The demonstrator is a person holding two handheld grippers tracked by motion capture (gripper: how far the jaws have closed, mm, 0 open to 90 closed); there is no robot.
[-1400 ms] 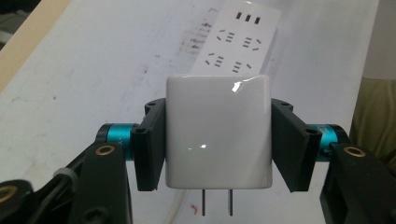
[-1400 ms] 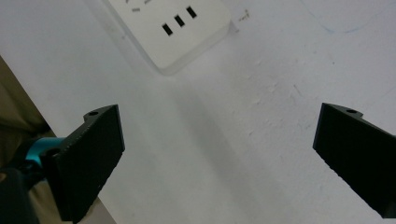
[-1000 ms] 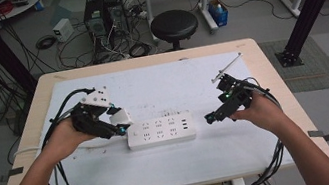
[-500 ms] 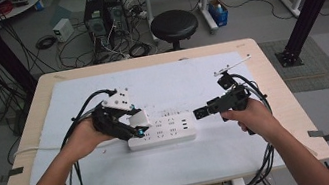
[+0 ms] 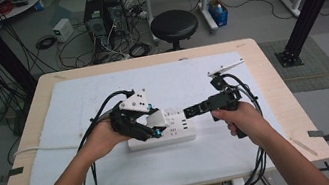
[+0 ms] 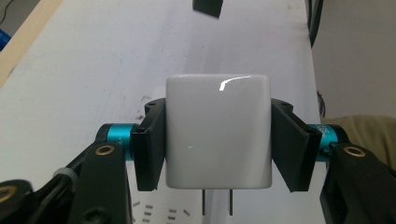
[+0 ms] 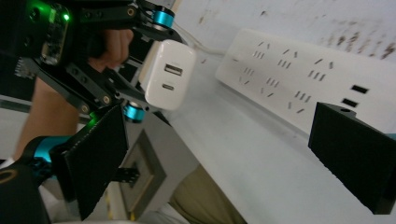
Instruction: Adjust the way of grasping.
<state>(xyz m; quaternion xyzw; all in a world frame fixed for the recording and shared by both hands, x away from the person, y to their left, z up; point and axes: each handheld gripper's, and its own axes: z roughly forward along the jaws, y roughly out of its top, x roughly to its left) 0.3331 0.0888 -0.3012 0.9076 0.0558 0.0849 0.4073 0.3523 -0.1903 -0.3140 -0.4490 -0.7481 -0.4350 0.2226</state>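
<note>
I have the white charger point(image 6: 218, 132) clamped between the jaws of the left gripper point(image 5: 144, 126), the pads pressing its two flat sides; its two prongs point(image 6: 217, 202) stick out from the edge nearest the camera in the left gripper view, toward the bottom of that picture. In the right gripper view the same charger point(image 7: 170, 74) shows its port face, held just above and to one side of the power strip point(image 7: 299, 79); the two are not touching yet, as far as I can tell.

In the high view the power strip point(image 5: 161, 132) lies flat on the desk point(image 5: 269, 62), its long axis running left to right between my two hands; the charger point(image 5: 158, 119) hangs over its left half, so the left hand is the nearer one by far. The right gripper point(image 5: 195, 109) hovers near the strip's right end, its jaws standing open with nothing between them, pointed across at the left one.

What the coming move turns on, I judge, is the line of the prongs against the rows of slots; the prongs must point straight down at one pair of slots and sit parallel to them before I press. The open right jaws could steady the strip's far end if it slides.
</note>
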